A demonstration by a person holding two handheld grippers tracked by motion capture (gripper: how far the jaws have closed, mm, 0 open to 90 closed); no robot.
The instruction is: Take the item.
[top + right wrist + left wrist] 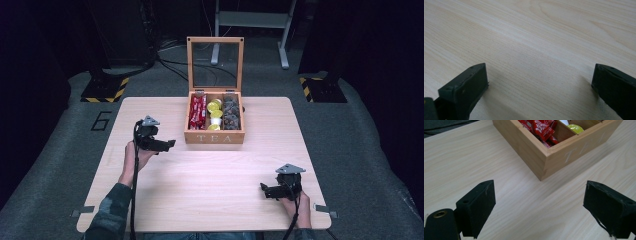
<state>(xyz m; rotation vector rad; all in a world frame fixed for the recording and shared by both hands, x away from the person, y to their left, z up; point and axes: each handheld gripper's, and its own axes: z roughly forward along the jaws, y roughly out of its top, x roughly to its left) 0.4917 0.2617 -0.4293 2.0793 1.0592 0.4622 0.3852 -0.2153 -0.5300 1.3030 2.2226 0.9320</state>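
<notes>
Spread wide, the left hand-held gripper point(537, 207) hovered over the bench point(474, 165); the tea box point(564, 150) stood just ahead, untouched. Well apart, the right hand-held gripper point(539, 90) gaped empty too.

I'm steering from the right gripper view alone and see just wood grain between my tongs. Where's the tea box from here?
Observer: In the high view the tea box stands at the table's far middle, lid upright; your right tongs are near the front right corner, well apart from it.
Operator: What's in it?
Observer: Three compartments: red packets left, yellow-lidded cups middle, dark items right.
Operator: And the other hand?
Observer: The left tongs are open, aimed at the box's front left corner without touching it.
</notes>
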